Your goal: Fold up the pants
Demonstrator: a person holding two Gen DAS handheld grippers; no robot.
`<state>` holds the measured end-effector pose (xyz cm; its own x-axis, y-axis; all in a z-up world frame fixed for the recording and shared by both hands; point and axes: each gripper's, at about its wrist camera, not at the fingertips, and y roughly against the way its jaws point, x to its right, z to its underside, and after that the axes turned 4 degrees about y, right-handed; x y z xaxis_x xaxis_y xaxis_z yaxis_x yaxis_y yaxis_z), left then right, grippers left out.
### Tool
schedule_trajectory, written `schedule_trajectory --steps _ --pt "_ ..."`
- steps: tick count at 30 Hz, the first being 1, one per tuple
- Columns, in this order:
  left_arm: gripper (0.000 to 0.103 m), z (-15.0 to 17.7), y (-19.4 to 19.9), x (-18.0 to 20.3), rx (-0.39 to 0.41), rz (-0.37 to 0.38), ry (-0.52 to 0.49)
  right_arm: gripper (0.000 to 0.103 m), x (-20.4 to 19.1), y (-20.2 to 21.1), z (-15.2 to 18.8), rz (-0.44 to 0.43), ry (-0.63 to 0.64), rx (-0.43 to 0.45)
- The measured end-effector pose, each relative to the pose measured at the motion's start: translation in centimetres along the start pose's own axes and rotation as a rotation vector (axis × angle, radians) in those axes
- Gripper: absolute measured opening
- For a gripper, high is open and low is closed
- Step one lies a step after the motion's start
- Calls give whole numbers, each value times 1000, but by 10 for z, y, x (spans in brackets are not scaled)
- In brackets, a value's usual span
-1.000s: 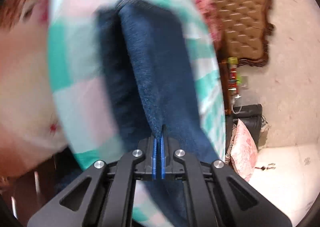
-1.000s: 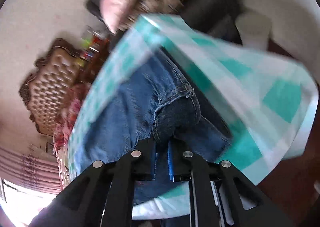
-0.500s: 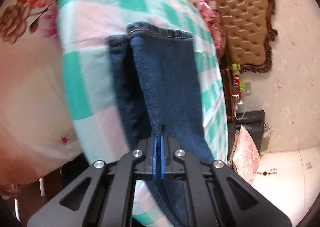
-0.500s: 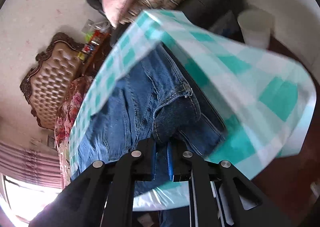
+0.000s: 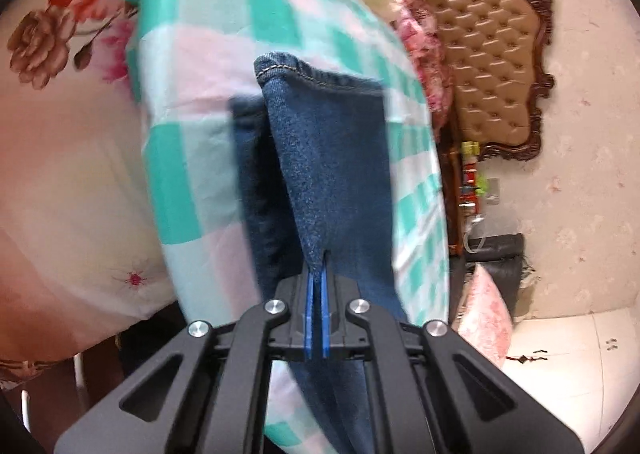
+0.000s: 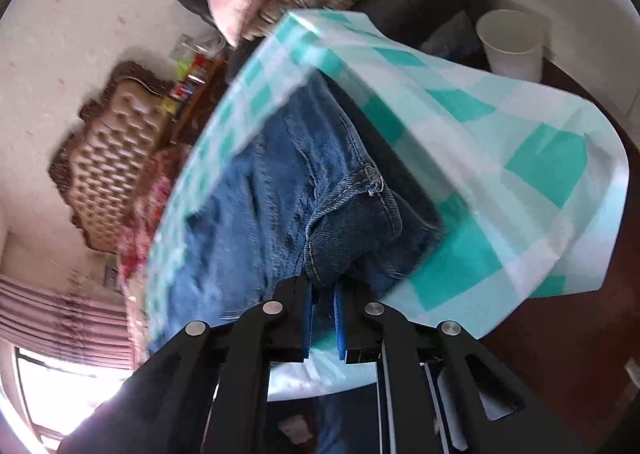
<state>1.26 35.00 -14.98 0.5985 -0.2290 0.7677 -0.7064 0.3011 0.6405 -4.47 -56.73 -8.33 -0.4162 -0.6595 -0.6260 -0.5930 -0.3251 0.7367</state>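
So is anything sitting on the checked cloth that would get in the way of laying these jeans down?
Nothing visible does. Both tools, left and right, are clamped on the jeans, and the checked cloth around them looks bare. The jeans hide the cloth beneath them.

It was a home bedroom: a tufted headboard (image 5: 488, 66) stood against the wall, floral bedding (image 5: 60, 102) lay beside it, and a pink pillow (image 5: 486, 310) sat below it.
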Motion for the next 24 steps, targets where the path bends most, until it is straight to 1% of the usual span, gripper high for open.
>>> schedule_trajectory --steps 2,3,4,6,9,10,11,12,13,14,15,16,17,18,19,20,21,22,23,24 --pt "2 1 -6 -12 -6 -15 27 11 8 -12 5 44 13 -17" --pt "2 2 -6 -17 -1 -11 25 11 10 -15 7 58 23 -14" --pt "3 3 -7 -20 1 -9 16 8 11 -18 9 85 41 -11" --pt "4 4 -5 -20 6 0 -5 8 10 -21 10 114 85 -10" --pt "10 0 1 -22 32 -11 -20 11 0 -21 9 168 145 -7" --pt "17 -1 5 -22 43 -14 -24 13 -3 -19 9 184 157 -3" --pt "18 -1 10 -22 61 -23 -34 17 -5 -15 10 199 158 6" --pt "18 -2 17 -21 88 -46 -53 49 -6 -11 11 232 157 18" --pt "18 -2 26 -21 127 -71 -68 81 -7 -4 12 318 161 50" --pt "18 -2 33 -21 151 -80 -80 85 -8 6 13 375 176 92" --pt "18 -1 43 -19 190 -93 -113 84 -7 13 14 405 185 110" --pt "19 1 50 -14 224 -113 -156 83 -7 23 13 462 185 141" --pt "23 6 56 -5 267 -142 -219 83 -11 34 14 529 187 198" --pt "38 16 61 11 329 -185 -323 79 -16 41 12 566 201 239" --pt "50 28 62 26 377 -206 -414 77 -29 47 9 592 252 280" --pt "53 46 58 46 415 -201 -534 77 -44 47 6 586 310 295" --pt "59 63 49 64 409 -165 -623 77 -67 42 3 562 390 304" --pt "64 81 36 81 371 -130 -703 77 -91 30 1 530 476 301" --pt "66 100 19 99 321 -117 -778 77 -116 15 0 491 563 287" --pt "67 118 1 114 266 -116 -840 76 -150 -11 3 424 685 256"
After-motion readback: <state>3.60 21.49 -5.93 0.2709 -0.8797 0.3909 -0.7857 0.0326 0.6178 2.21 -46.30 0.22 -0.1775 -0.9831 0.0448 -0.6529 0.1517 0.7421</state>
